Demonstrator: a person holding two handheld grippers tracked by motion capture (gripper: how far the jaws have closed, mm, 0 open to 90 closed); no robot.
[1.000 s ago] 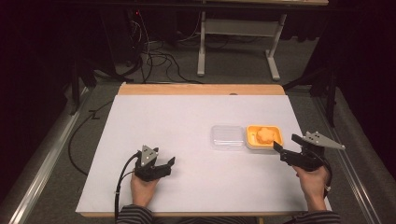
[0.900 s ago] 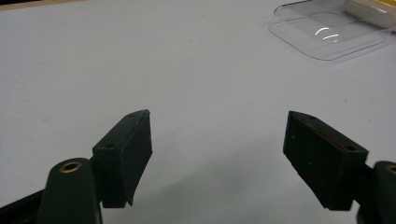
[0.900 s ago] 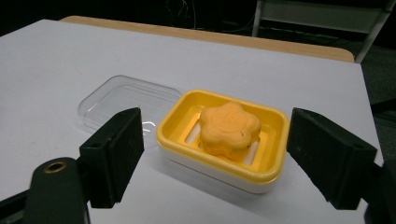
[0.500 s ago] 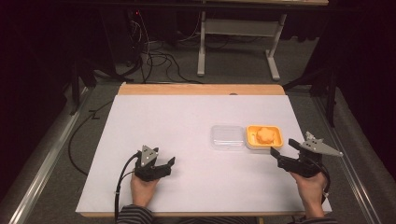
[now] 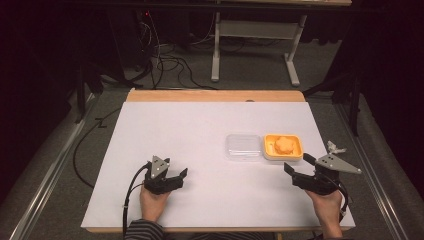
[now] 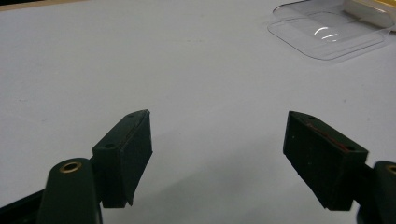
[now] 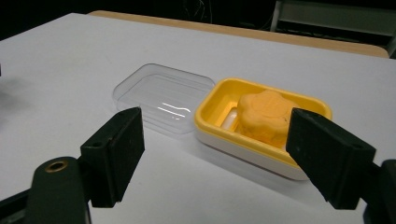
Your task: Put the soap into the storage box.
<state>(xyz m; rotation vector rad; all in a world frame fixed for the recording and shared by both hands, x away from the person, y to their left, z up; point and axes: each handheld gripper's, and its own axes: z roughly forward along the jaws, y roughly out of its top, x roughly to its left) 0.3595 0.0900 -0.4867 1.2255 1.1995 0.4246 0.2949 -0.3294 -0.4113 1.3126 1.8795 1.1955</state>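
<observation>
The right gripper (image 5: 299, 172) sits near the right edge of the white table (image 5: 200, 130), held in the person's right hand (image 5: 327, 207). Its jaws stand wide apart with nothing between them. They point at a yellow soap dish (image 5: 283, 147) that lies just ahead of them, close but not touched. In the right gripper view (image 7: 212, 140) the dish (image 7: 261, 126) sits ahead and slightly toward the right jaw, and the gap between the jaws frames most of it. An orange, flower-shaped soap (image 7: 266, 116) rests inside the dish. Its far end is raised a little on the dish's inner ridge; whether it lies flat I cannot tell.

A clear plastic lid (image 7: 161, 98) lies flat on the table, ahead of the left jaw and touching the dish's side. In the high view the lid (image 5: 243, 146) lies beside the dish, on the side toward the left gripper.

The left gripper (image 5: 181, 176) rests low on the table in the left hand (image 5: 152, 202), well apart from the dish. Its jaws are also spread wide and hold nothing, with only bare table between them. In the left gripper view (image 6: 217, 140) the lid (image 6: 327, 32) shows far ahead, beyond the right jaw.
</observation>
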